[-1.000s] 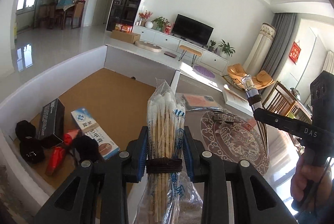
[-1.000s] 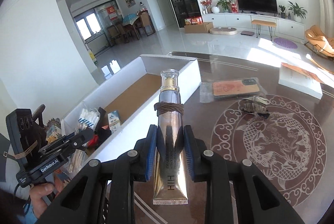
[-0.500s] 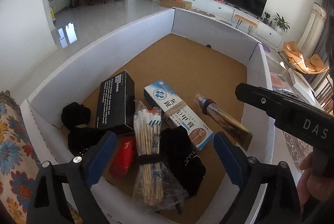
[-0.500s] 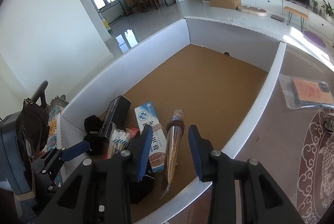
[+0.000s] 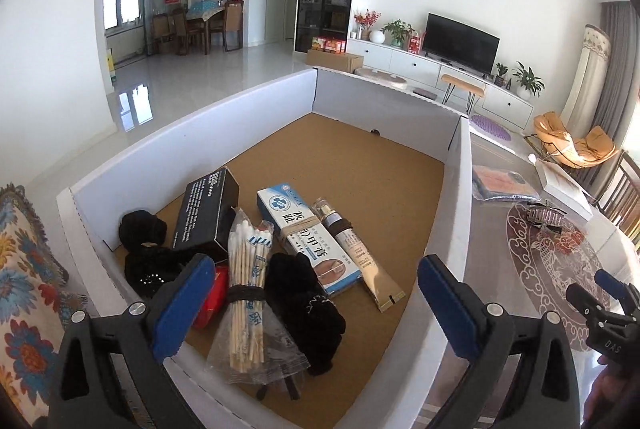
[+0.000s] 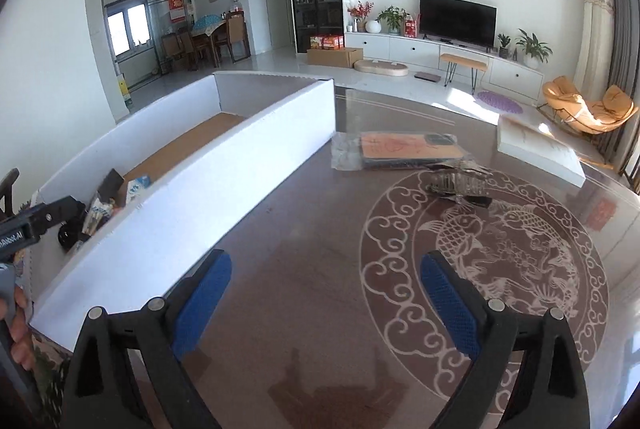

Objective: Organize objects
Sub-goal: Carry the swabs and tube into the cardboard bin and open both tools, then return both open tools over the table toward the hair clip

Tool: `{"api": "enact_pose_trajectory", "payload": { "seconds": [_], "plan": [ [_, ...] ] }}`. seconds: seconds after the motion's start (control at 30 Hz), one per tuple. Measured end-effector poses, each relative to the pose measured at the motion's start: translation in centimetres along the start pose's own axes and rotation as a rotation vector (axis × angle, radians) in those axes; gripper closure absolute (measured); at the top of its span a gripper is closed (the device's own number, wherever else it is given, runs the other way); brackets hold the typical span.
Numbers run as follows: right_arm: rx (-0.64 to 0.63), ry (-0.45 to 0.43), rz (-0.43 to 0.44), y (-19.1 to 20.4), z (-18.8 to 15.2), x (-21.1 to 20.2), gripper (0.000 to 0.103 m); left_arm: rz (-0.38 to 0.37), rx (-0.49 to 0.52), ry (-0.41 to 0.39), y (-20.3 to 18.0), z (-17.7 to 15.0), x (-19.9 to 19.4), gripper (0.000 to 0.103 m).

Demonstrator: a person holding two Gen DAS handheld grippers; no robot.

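Note:
A white-walled box (image 5: 456, 213) with a brown floor holds a bag of cotton swabs (image 5: 246, 293), a gold tube (image 5: 356, 255), a blue-white carton (image 5: 304, 233), a black box (image 5: 206, 215), a red item (image 5: 210, 295) and black bundles (image 5: 304, 305). My left gripper (image 5: 316, 305) is open and empty above the box's near end. My right gripper (image 6: 324, 301) is open and empty over the table, right of the box (image 6: 208, 185). A phone case in plastic (image 6: 404, 149) and a clear hair clip (image 6: 460, 185) lie on the table.
A glass table with a fish pattern (image 6: 480, 253) lies right of the box. A white flat box (image 6: 536, 149) sits at its far right. A patterned cloth (image 5: 28, 269) lies left of the box. The other gripper shows at the right edge (image 5: 608, 313).
Both grippers opened and let go: the swabs and the gold tube now lie in the box. My right gripper moved back out over the table.

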State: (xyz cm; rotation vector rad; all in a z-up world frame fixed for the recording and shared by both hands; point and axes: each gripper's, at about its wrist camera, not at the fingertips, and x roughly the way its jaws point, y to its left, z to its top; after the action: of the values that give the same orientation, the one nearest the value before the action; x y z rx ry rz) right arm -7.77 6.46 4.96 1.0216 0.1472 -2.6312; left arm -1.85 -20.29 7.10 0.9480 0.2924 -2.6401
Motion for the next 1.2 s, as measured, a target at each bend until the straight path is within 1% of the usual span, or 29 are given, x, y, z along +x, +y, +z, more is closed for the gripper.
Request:
{"api": "enact_pose_trajectory", "payload": {
  "seconds": [0.07, 0.17, 0.3, 0.4, 0.5, 0.67, 0.8, 0.9, 0.97, 1.1, 1.2],
  "plan": [
    [-0.012, 0.059, -0.087, -3.3, -2.7, 0.3, 0.007, -0.022, 0.018, -0.03, -1.5, -0.4, -1.0, 0.0],
    [0.021, 0.102, -0.161, -8.1, -5.8, -0.4, 0.007, -0.087, 0.048, -0.076, -4.1, -1.0, -2.8, 0.0],
    [0.107, 0.115, -0.212, -12.4, -8.8, -2.2, 0.007, -0.184, 0.114, -0.127, -7.8, -1.8, -5.1, 0.0],
    [0.155, 0.131, -0.229, -14.0, -10.2, -2.5, 0.007, -0.24, 0.17, -0.137, -10.4, -2.7, -6.1, 0.0],
    [0.177, 0.134, -0.234, -14.6, -11.0, -2.4, 0.007, -0.29, 0.211, -0.115, -12.7, -3.8, -6.4, 0.0],
    [0.185, 0.146, -0.221, -14.3, -11.0, -2.1, 0.007, -0.381, 0.23, -0.017, -15.5, -6.5, -4.9, 0.0],
    [0.191, 0.171, -0.221, -14.2, -11.1, -1.8, 0.007, -0.399, 0.266, 0.075, -17.4, -9.0, -2.5, 0.0],
    [0.192, 0.19, -0.217, -14.3, -11.2, -1.3, 0.007, -0.376, 0.302, 0.111, -18.1, -10.3, -0.8, 0.0],
    [0.186, 0.199, -0.217, -14.1, -11.3, -1.1, 0.007, -0.355, 0.311, 0.133, -18.1, -10.7, 0.0, 0.0],
    [0.178, 0.206, -0.216, -14.0, -11.3, -1.0, 0.001, -0.333, 0.301, 0.192, -17.7, -11.3, 1.9, 0.0],
    [0.183, 0.21, -0.213, -14.1, -11.4, -1.0, 0.0, -0.317, 0.306, 0.206, -17.5, -11.5, 2.4, 0.0]
  ]
}}
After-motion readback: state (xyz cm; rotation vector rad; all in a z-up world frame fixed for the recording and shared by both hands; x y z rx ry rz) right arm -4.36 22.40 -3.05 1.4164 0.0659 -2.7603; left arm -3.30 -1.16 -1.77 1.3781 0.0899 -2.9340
